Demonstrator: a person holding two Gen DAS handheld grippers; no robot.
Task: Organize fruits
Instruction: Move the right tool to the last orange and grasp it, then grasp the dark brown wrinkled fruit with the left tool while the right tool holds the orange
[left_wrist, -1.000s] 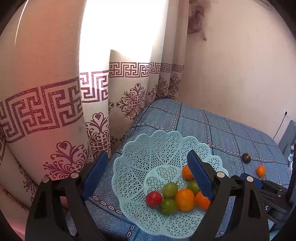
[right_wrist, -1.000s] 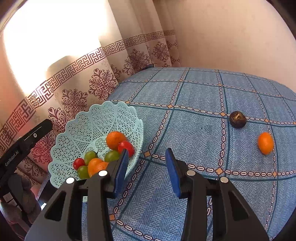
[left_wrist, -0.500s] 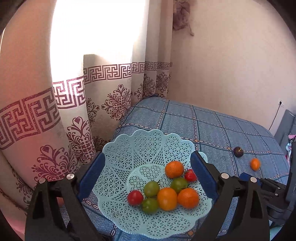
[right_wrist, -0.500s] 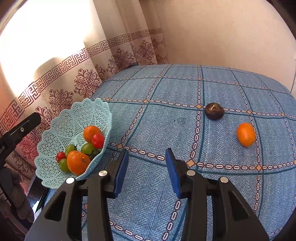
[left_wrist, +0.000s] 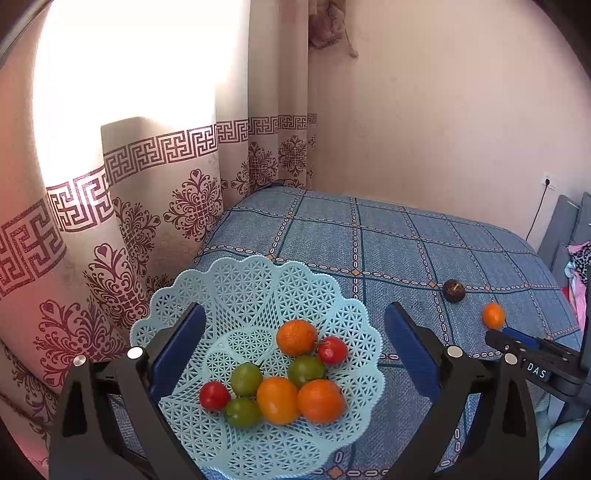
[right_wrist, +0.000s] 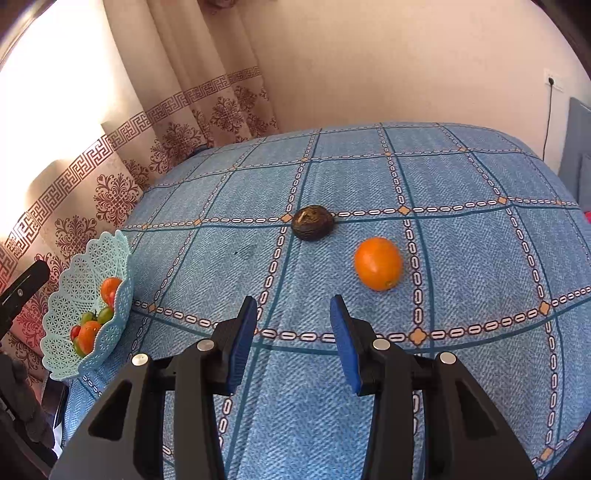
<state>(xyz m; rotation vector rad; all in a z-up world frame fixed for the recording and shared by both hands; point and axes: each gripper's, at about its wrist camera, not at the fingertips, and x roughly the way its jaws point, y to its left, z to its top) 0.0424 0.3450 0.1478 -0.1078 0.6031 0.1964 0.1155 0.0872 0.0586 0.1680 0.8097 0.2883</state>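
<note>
Retrieval is the step in hand: the right claw (right_wrist: 293, 332), released and empty, hovers over the bed (right_wrist: 461, 177), the orange (right_wrist: 378, 263) at one o'clock and a dark fruit (right_wrist: 313, 222) at twelve beyond. The left claw (left_wrist: 293, 354), also released, frames the filled basket (left_wrist: 258, 280); next, I judge, the right must advance, straddle the orange and clench.

Basket (left_wrist: 258, 288): pale turquoise plastic lattice with scalloped rim, upright at the bed's corner beside the curtain. Contents, clustered and touching: three oranges (left_wrist: 320, 401), three green fruits (left_wrist: 246, 379), two small red fruits (left_wrist: 214, 396). Loose on the blue checked bedspread, well apart from the basket: one orange (right_wrist: 378, 263) lying on its side; one dark brown wrinkled round fruit (right_wrist: 312, 222) near it, not touching.
</note>
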